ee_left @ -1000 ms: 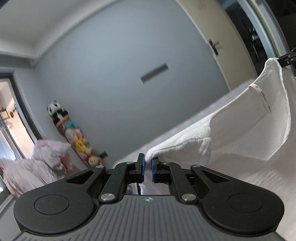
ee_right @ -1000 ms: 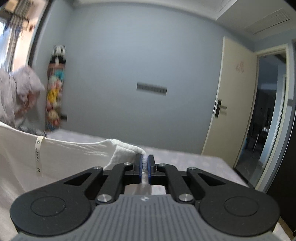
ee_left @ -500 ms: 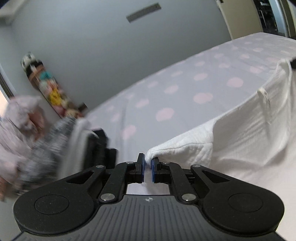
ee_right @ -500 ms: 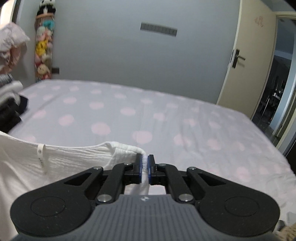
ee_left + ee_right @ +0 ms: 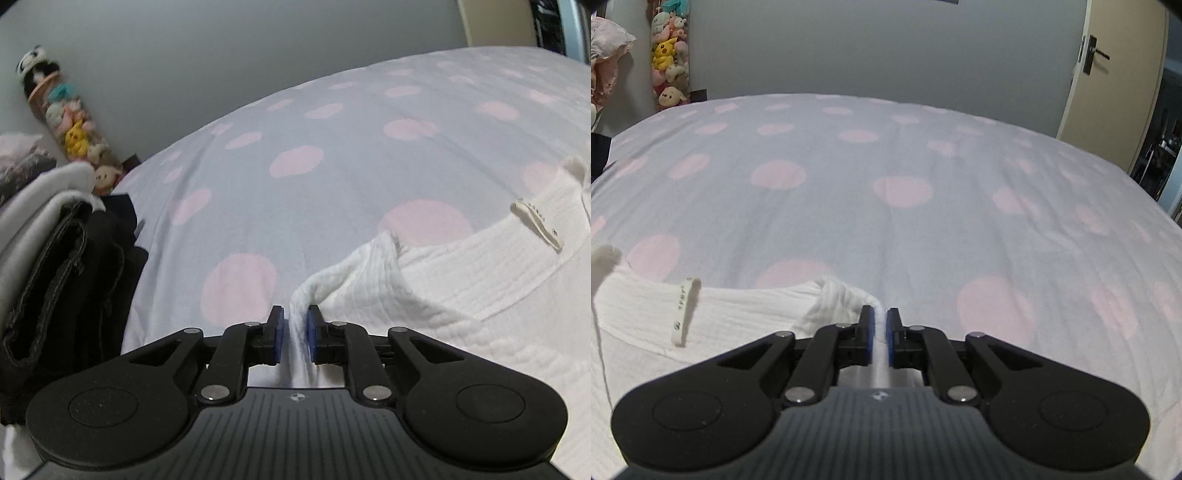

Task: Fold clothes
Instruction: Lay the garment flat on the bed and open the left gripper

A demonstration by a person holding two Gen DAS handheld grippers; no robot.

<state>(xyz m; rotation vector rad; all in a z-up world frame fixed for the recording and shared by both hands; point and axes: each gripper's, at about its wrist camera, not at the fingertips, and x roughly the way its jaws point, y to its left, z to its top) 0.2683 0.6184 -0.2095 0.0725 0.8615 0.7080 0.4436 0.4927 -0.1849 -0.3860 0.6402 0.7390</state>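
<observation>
A white textured garment (image 5: 461, 280) lies on the bed, its collar edge with a small white neck label (image 5: 537, 225) facing up. My left gripper (image 5: 294, 325) is low over the bed; its jaws stand slightly parted with the garment's left shoulder corner between them. The garment also shows in the right wrist view (image 5: 738, 321), with the label (image 5: 683, 314) at left. My right gripper (image 5: 880, 325) pinches the garment's right shoulder corner, its pads nearly together on the cloth.
The bed has a pale lilac sheet with pink dots (image 5: 905, 192). A stack of folded black and grey clothes (image 5: 55, 266) sits at the bed's left edge. A hanging column of plush toys (image 5: 70, 122) is on the far wall. A door (image 5: 1108, 74) stands at right.
Both grippers have come down from holding the garment up in the air to just above the bed. The garment now lies on the sheet. The left jaws have parted a little.
</observation>
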